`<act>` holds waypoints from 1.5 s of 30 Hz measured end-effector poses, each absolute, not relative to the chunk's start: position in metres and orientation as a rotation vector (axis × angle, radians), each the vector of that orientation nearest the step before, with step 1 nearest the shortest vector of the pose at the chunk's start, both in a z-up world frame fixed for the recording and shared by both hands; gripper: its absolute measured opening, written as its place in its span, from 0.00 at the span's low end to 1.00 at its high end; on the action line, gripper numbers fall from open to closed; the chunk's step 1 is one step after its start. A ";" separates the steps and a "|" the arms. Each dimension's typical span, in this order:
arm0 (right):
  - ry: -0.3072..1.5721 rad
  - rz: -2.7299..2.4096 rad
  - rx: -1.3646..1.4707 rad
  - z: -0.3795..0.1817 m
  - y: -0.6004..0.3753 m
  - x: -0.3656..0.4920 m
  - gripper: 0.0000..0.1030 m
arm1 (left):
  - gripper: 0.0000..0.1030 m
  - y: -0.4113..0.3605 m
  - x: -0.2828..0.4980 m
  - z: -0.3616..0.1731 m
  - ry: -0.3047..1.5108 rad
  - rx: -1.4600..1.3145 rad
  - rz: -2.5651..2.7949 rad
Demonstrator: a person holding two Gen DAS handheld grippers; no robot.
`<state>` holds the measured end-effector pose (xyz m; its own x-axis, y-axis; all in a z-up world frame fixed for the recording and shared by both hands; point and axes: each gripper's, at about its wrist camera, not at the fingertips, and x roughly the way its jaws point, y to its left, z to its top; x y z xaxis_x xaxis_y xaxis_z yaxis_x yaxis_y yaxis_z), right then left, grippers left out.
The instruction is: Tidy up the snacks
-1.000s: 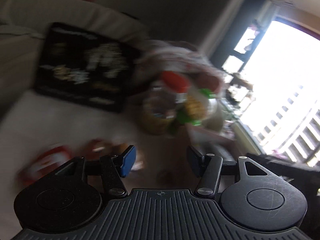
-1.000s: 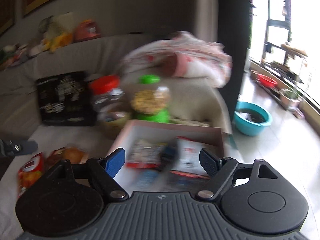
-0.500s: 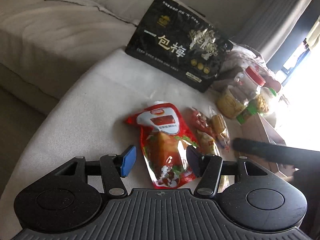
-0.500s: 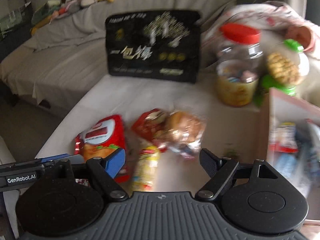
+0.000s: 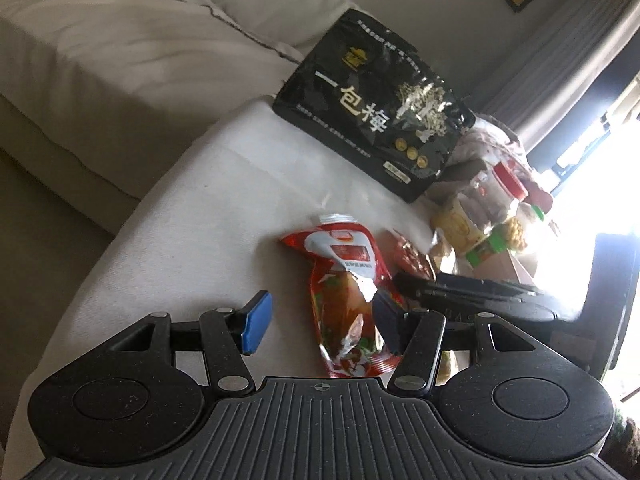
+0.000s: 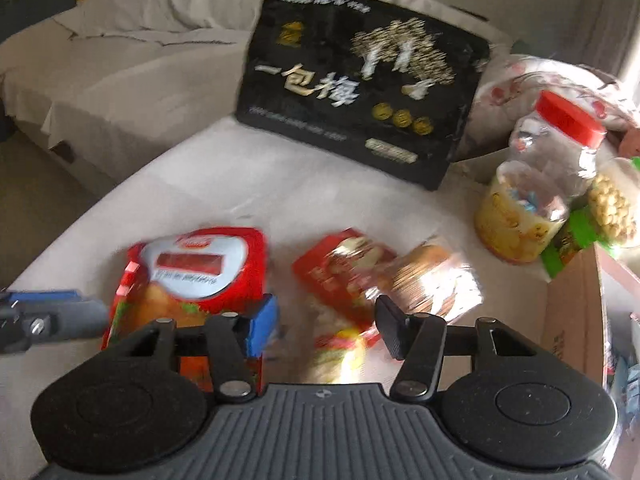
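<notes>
Currently both grippers hang low over the pale cloth-covered cushion surface (image 6: pixel 248 184) with jaws apart, nothing between the pads. Left gripper (image 5: pixel 322 322) is over the red foil snack pouch with a white label panel (image 5: pixel 348 292); its right finger sits at the pouch's edge, but contact can't be judged. Right gripper (image 6: pixel 326 326) is just beside that pouch (image 6: pixel 192 272), over a blurred cluster of small red and clear-wrapped snack packets (image 6: pixel 376 276). Large black glossy bag with white and gold lettering (image 6: pixel 360 84) stands propped at the back. To the right: clear plastic jar with a red lid (image 6: pixel 540 184), and touching it a clear jar with a green label holding yellow snacks (image 6: pixel 600 216). Open cardboard box (image 6: pixel 572 320) at far right, beside the packets; contents blurred. Right gripper's body (image 5: pixel 500 296) shows in the left wrist view.
</notes>
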<state>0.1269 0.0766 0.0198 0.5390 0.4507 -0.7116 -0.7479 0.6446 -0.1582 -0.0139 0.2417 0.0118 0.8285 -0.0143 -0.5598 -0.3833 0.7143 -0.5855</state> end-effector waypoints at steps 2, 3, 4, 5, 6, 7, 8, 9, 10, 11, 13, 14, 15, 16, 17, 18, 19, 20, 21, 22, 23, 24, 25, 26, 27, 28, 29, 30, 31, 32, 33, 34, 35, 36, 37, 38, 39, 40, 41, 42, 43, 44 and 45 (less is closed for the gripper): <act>0.680 0.782 -0.496 0.021 0.076 0.116 0.54 | 0.59 0.245 -0.017 0.010 0.564 -0.766 0.217; 0.675 0.800 -0.503 0.022 0.075 0.110 0.54 | 0.59 0.246 -0.017 0.010 0.563 -0.769 0.218; 0.673 0.820 -0.508 0.022 0.075 0.105 0.54 | 0.59 0.246 -0.018 0.010 0.563 -0.773 0.217; 0.674 0.840 -0.510 0.022 0.073 0.099 0.54 | 0.59 0.247 -0.018 0.010 0.562 -0.774 0.215; 0.671 0.857 -0.512 0.023 0.072 0.095 0.54 | 0.59 0.247 -0.018 0.010 0.561 -0.774 0.211; 0.661 0.869 -0.516 0.024 0.070 0.091 0.54 | 0.59 0.246 -0.018 0.010 0.563 -0.770 0.209; 0.645 0.876 -0.520 0.025 0.067 0.087 0.54 | 0.59 0.246 -0.018 0.010 0.565 -0.764 0.209; 0.625 0.870 -0.524 0.026 0.066 0.085 0.55 | 0.59 0.244 -0.017 0.011 0.567 -0.758 0.209; 0.601 0.852 -0.529 0.026 0.063 0.084 0.56 | 0.59 0.244 -0.017 0.011 0.570 -0.751 0.209; 0.581 0.824 -0.534 0.026 0.061 0.084 0.62 | 0.59 0.242 -0.016 0.012 0.571 -0.744 0.210; 0.564 0.773 -0.532 0.024 0.055 0.090 0.70 | 0.59 0.240 -0.014 0.012 0.576 -0.730 0.209; 0.578 0.760 -0.523 0.021 0.052 0.095 0.71 | 0.59 0.238 -0.013 0.013 0.579 -0.722 0.208; 0.603 0.756 -0.511 0.017 0.049 0.101 0.70 | 0.59 0.237 -0.011 0.013 0.583 -0.716 0.207; 0.636 0.757 -0.490 0.014 0.045 0.106 0.70 | 0.59 0.236 -0.010 0.013 0.587 -0.709 0.204; 0.670 0.766 -0.465 0.011 0.041 0.110 0.69 | 0.59 0.235 -0.008 0.013 0.592 -0.701 0.202; 0.701 0.778 -0.440 0.009 0.036 0.113 0.62 | 0.59 0.233 -0.006 0.014 0.596 -0.692 0.201; 0.722 0.788 -0.423 0.006 0.032 0.113 0.51 | 0.59 0.232 -0.004 0.014 0.601 -0.683 0.200; 0.736 0.801 -0.403 0.005 0.027 0.114 0.50 | 0.59 0.232 -0.001 0.014 0.605 -0.672 0.200; 0.738 0.806 -0.380 0.004 0.021 0.113 0.48 | 0.59 0.231 0.001 0.015 0.609 -0.662 0.202; 0.742 0.805 -0.367 0.003 0.016 0.110 0.47 | 0.59 0.230 0.005 0.015 0.614 -0.656 0.205; 0.743 0.805 -0.357 0.003 0.010 0.108 0.44 | 0.59 0.230 0.008 0.014 0.619 -0.649 0.210; 0.744 0.803 -0.348 0.002 0.004 0.105 0.42 | 0.59 0.230 0.011 0.014 0.624 -0.643 0.215; 0.742 0.800 -0.343 0.001 -0.001 0.101 0.40 | 0.59 0.229 0.015 0.014 0.630 -0.636 0.222; 0.738 0.797 -0.342 0.001 -0.008 0.095 0.39 | 0.59 0.228 0.019 0.014 0.633 -0.625 0.227; 0.735 0.795 -0.341 0.001 -0.014 0.091 0.39 | 0.60 0.227 0.022 0.014 0.634 -0.612 0.232; 0.734 0.796 -0.336 0.001 -0.021 0.087 0.38 | 0.60 0.226 0.025 0.014 0.637 -0.602 0.237; 0.735 0.794 -0.328 0.001 -0.029 0.084 0.38 | 0.60 0.225 0.029 0.015 0.641 -0.592 0.240; 0.735 0.792 -0.319 0.002 -0.036 0.081 0.38 | 0.60 0.225 0.032 0.015 0.646 -0.585 0.240; 0.734 0.790 -0.313 0.002 -0.043 0.078 0.38 | 0.60 0.224 0.037 0.015 0.651 -0.579 0.239; 0.733 0.788 -0.305 0.003 -0.050 0.075 0.38 | 0.60 0.223 0.041 0.016 0.656 -0.570 0.237; 0.734 0.785 -0.299 0.003 -0.055 0.074 0.38 | 0.60 0.221 0.045 0.017 0.661 -0.560 0.235; 0.734 0.781 -0.293 0.003 -0.060 0.073 0.38 | 0.60 0.219 0.050 0.017 0.668 -0.551 0.232; 0.730 0.778 -0.289 0.003 -0.064 0.072 0.38 | 0.60 0.217 0.055 0.017 0.674 -0.543 0.230; 0.725 0.776 -0.290 0.002 -0.067 0.071 0.39 | 0.60 0.215 0.059 0.016 0.681 -0.533 0.228; 0.716 0.774 -0.295 0.002 -0.069 0.070 0.41 | 0.60 0.211 0.063 0.016 0.688 -0.521 0.228; 0.707 0.769 -0.302 0.001 -0.071 0.068 0.43 | 0.60 0.208 0.066 0.016 0.692 -0.505 0.229; 0.699 0.763 -0.312 -0.001 -0.071 0.066 0.52 | 0.60 0.204 0.068 0.016 0.694 -0.484 0.227; 0.686 0.754 -0.319 -0.003 -0.072 0.065 0.62 | 0.60 0.201 0.068 0.017 0.697 -0.465 0.223; 0.669 0.737 -0.323 -0.005 -0.073 0.064 0.67 | 0.60 0.197 0.068 0.017 0.700 -0.444 0.215; 0.656 0.718 -0.323 -0.007 -0.074 0.063 0.75 | 0.60 0.194 0.067 0.017 0.703 -0.430 0.203; 0.646 0.704 -0.316 -0.008 -0.075 0.063 0.78 | 0.60 0.192 0.066 0.017 0.706 -0.419 0.185; 0.642 0.696 -0.298 -0.010 -0.078 0.063 0.80 | 0.60 0.189 0.063 0.017 0.706 -0.411 0.166; 0.641 0.691 -0.276 -0.012 -0.081 0.064 0.81 | 0.59 0.187 0.060 0.017 0.708 -0.406 0.147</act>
<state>0.0641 -0.0808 -0.0117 0.5903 0.5034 -0.6310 -0.6666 0.7448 -0.0294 0.0601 0.1869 0.0168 0.7535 -0.0052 -0.6574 -0.2661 0.9120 -0.3122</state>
